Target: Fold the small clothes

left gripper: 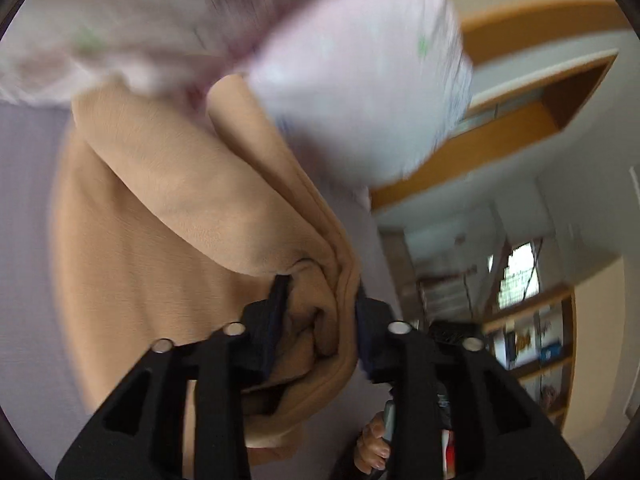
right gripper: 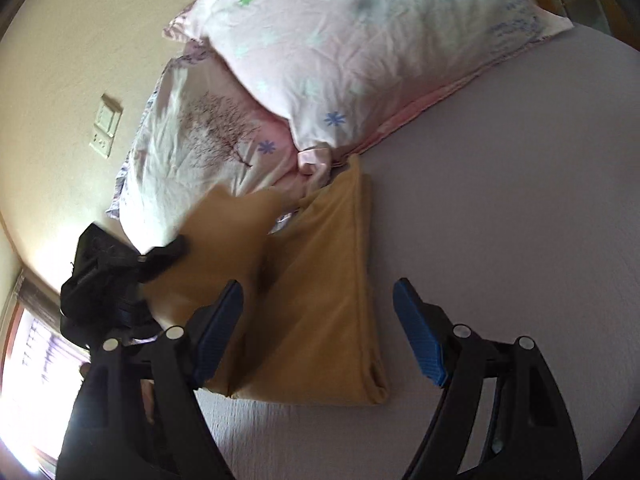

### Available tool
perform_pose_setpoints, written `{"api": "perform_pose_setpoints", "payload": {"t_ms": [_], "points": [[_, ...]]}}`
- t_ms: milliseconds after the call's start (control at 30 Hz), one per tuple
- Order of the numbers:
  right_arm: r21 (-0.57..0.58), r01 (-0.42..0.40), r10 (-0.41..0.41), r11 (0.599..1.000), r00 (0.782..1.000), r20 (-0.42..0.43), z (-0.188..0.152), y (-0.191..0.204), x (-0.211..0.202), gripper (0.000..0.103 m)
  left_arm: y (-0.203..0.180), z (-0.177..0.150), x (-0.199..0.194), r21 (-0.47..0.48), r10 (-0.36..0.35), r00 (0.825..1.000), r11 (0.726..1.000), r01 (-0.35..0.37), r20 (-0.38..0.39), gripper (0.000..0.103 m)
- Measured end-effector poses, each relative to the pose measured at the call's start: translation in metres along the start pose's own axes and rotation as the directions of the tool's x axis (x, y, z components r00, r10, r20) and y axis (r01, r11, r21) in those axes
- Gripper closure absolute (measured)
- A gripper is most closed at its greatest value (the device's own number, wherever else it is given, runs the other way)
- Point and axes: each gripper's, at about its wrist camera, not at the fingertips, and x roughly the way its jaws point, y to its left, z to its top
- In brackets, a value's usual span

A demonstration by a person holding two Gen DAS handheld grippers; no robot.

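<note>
Left gripper (left gripper: 320,312): clenched on a bunched edge of the tan fleece garment (left gripper: 192,208), several layers pinched between its two blue pads; the person's hand (left gripper: 374,448) shows just below it.
Right gripper (right gripper: 318,332): released, jaws spread wide, holding nothing, hovering just above the near end of the garment.
Tan fleece garment, position: in the right wrist view it lies on the grey bedsheet (right gripper: 500,220) as a long folded strip (right gripper: 332,300), while its left portion is lifted off the bed by the left gripper, seen there as a blurred black shape at that raised edge.
Step in hand: judged to be a fold in progress, the left side being carried over the flat part.
Next move: likely needs the lifted edge laid down in line with the strip's outer edge, then let go; the free right gripper could pin or smooth the near end so the layers do not slide.
Beyond the garment: two pillows (right gripper: 360,52) in pale pink floral cases, one overlapping the other, the garment's far tip touching them.
Farthest: a wall switch plate (right gripper: 106,126) and a wooden bookshelf (left gripper: 536,344).
Count: one garment, two grippers, two pillows.
</note>
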Motion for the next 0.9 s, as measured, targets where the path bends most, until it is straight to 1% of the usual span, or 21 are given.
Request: {"api": "perform_pose_setpoints", "payload": {"t_ms": [33, 67, 100, 133, 167, 200, 233, 267, 300, 367, 433, 500, 567, 600, 633, 667, 733, 767, 833, 867, 900], "points": [[0.016, 0.004, -0.004, 1.0, 1.0, -0.001, 0.001, -0.004, -0.002, 0.026, 0.0, -0.003, 0.025, -0.017, -0.033, 0.997, 0.999, 0.032, -0.071, 0.064], [0.024, 0.002, -0.002, 1.0, 1.0, -0.003, 0.002, -0.006, -0.005, 0.026, 0.0, -0.006, 0.036, -0.042, -0.082, 0.99, 0.996, 0.078, -0.117, 0.064], [0.023, 0.002, -0.002, 1.0, 1.0, -0.002, 0.003, -0.008, -0.008, 0.026, -0.001, -0.009, 0.04, -0.06, -0.136, 0.98, 0.99, 0.129, -0.148, 0.064], [0.012, 0.008, -0.008, 1.0, 1.0, 0.004, 0.004, -0.008, -0.014, 0.026, -0.005, -0.012, 0.034, -0.045, -0.165, 0.975, 0.986, 0.16, -0.147, 0.061], [0.002, 0.01, -0.01, 1.0, 1.0, 0.007, 0.005, -0.009, -0.017, 0.026, -0.012, -0.014, 0.017, 0.014, -0.151, 0.983, 0.988, 0.153, -0.105, 0.055], [-0.006, 0.007, -0.007, 1.0, 1.0, 0.007, 0.006, -0.009, -0.021, 0.026, -0.015, -0.015, -0.004, 0.064, -0.127, 0.991, 0.989, 0.13, -0.042, 0.035], [-0.008, -0.007, 0.007, 1.0, 1.0, 0.001, 0.006, -0.009, -0.022, 0.026, -0.016, -0.015, -0.021, 0.091, -0.103, 0.995, 0.991, 0.101, 0.014, 0.02], [-0.006, -0.019, 0.019, 1.0, 1.0, -0.007, 0.007, -0.009, -0.022, 0.026, -0.014, -0.017, -0.044, 0.114, -0.06, 0.994, 0.992, 0.05, 0.086, 0.018], [-0.004, -0.036, 0.035, 0.999, 0.999, -0.023, 0.006, -0.009, -0.021, 0.026, -0.011, -0.02, -0.062, 0.137, -0.006, 0.992, 0.99, -0.012, 0.129, 0.018], [0.001, -0.06, 0.059, 0.998, 0.997, -0.054, 0.001, -0.007, -0.017, 0.026, 0.001, -0.028, -0.08, 0.142, 0.107, 0.983, 0.981, -0.128, 0.152, 0.018], [-0.025, -0.077, 0.075, 0.997, 0.994, -0.075, -0.007, 0.002, -0.013, 0.032, 0.016, -0.037, -0.084, 0.119, 0.203, 0.97, 0.969, -0.219, 0.131, 0.018], [-0.078, -0.071, 0.065, 0.994, 0.995, -0.078, -0.012, 0.016, -0.011, 0.036, 0.035, -0.046, -0.079, 0.091, 0.254, 0.963, 0.961, -0.262, 0.09, 0.018], [-0.152, -0.048, 0.035, 0.987, 0.996, -0.087, -0.02, 0.031, -0.005, 0.038, 0.055, -0.045, -0.079, 0.065, 0.265, 0.963, 0.961, -0.269, 0.057, 0.018], [-0.17, -0.028, 0.011, 0.985, 0.995, -0.096, -0.022, 0.034, 0.0, 0.045, 0.063, -0.047, -0.076, 0.053, 0.273, 0.961, 0.96, -0.274, 0.037, 0.018], [-0.189, -0.013, -0.008, 0.982, 0.994, -0.111, -0.025, 0.037, 0.006, 0.057, 0.067, -0.05, -0.074, 0.049, 0.276, 0.961, 0.959, -0.278, 0.027, 0.018], [-0.209, 0.012, -0.039, 0.978, 0.991, -0.128, -0.028, 0.038, 0.012, 0.096, 0.07, -0.051, -0.07, 0.048, 0.279, 0.96, 0.959, -0.279, 0.012, 0.018], [-0.209, 0.093, -0.12, 0.973, 0.985, -0.122, -0.031, 0.03, 0.014, 0.095, 0.072, -0.057, -0.063, 0.046, 0.281, 0.96, 0.959, -0.28, -0.011, 0.018], [-0.181, 0.116, -0.139, 0.977, 0.983, -0.119, -0.031, 0.021, 0.013, 0.095, 0.074, -0.06, -0.063, 0.045, 0.275, 0.961, 0.961, -0.274, -0.02, 0.018], [-0.087, 0.124, -0.135, 0.989, 0.98, -0.145, -0.031, -0.003, 0.011, 0.095, 0.077, -0.062, -0.068, 0.036, 0.264, 0.964, 0.964, -0.263, -0.019, 0.018], [-0.055, 0.102, -0.109, 0.993, 0.983, -0.147, -0.031, -0.01, 0.009, 0.092, 0.074, -0.064, -0.064, 0.029, 0.262, 0.965, 0.965, -0.262, -0.017, 0.018], [-0.022, 0.079, -0.082, 0.997, 0.986, -0.142, -0.029, -0.014, 0.007, 0.082, 0.075, -0.064, -0.068, 0.02, 0.258, 0.966, 0.966, -0.257, -0.014, 0.018]]}}
